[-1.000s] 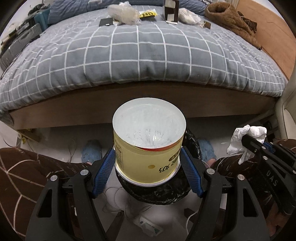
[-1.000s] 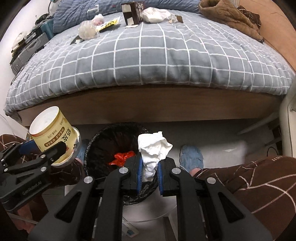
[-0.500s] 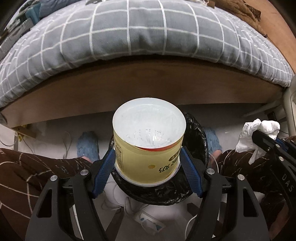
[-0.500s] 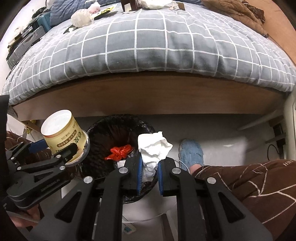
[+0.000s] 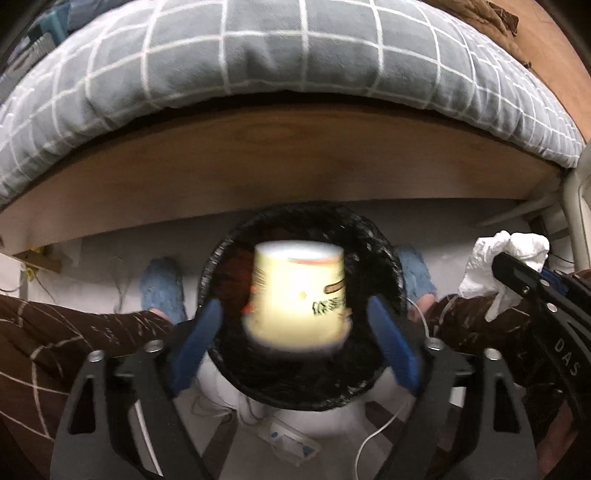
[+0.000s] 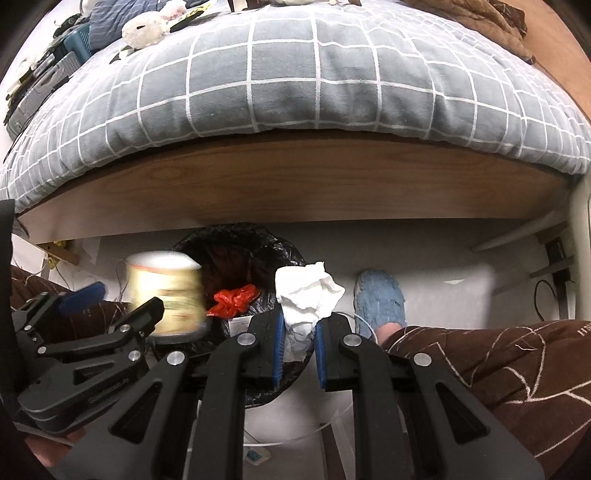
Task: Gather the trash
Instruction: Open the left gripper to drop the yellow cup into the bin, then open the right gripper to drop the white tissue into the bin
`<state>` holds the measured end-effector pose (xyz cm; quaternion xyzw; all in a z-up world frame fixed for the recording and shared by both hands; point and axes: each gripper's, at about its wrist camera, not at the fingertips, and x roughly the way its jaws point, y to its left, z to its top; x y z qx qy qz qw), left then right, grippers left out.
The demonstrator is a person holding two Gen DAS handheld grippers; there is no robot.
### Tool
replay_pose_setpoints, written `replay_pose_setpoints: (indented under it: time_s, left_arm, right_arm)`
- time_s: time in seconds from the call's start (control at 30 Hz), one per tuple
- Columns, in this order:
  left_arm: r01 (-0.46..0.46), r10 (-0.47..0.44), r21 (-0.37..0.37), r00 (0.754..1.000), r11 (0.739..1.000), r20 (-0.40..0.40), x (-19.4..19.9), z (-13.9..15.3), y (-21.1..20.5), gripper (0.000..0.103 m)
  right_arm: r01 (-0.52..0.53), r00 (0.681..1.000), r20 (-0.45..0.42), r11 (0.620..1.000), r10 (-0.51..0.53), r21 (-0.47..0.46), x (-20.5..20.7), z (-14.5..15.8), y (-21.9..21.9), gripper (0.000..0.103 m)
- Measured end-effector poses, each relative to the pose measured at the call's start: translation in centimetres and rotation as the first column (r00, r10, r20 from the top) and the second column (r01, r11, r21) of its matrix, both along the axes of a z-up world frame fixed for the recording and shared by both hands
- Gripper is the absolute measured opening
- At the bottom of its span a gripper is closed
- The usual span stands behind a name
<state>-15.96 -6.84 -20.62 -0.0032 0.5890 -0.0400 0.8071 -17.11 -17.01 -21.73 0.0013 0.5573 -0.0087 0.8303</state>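
Observation:
A yellow paper tub (image 5: 297, 296) is blurred and falling toward the black-lined trash bin (image 5: 221, 258), free of the blue pads. My left gripper (image 5: 295, 343) is open above the bin. In the right wrist view the tub (image 6: 164, 291) drops beside the left gripper (image 6: 110, 310) at the bin's (image 6: 236, 240) left rim. My right gripper (image 6: 299, 350) is shut on a crumpled white tissue (image 6: 306, 291), just right of the bin. The tissue also shows in the left wrist view (image 5: 506, 258). A red wrapper (image 6: 234, 299) lies inside the bin.
The bed with a grey checked duvet (image 6: 295, 74) and wooden frame (image 6: 295, 184) stands right behind the bin. More trash (image 6: 147, 26) lies on the bed's far side. The person's knees (image 6: 498, 369) and blue slippers (image 6: 380, 299) flank the bin. A power strip (image 5: 288, 439) and cables lie below.
My left gripper opened and let go of the yellow tub, which now falls toward the bin. Both grippers tilted lower toward the bin. The right gripper still holds the tissue.

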Motion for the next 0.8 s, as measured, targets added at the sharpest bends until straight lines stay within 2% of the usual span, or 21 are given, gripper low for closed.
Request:
replay_pose_setpoints:
  time_s: [0.27,0.8]
  left_arm:
    - [-0.056,0.055,0.019,0.998,0.998,0.04,0.1,1.3,3.0,0.096]
    - [-0.197,0.196,0.018,0.979,0.98,0.058,-0.3,2.2,10.5,0.097]
  right_arm:
    - [-0.035,0.999,0.013,0.999,0.035,-0.002,0.2,-0.2,1.7,0.013]
    - [-0.144,0.99,-0.006,0.99,0.144,0.005,2.5,-1.0,8.4,0.015]
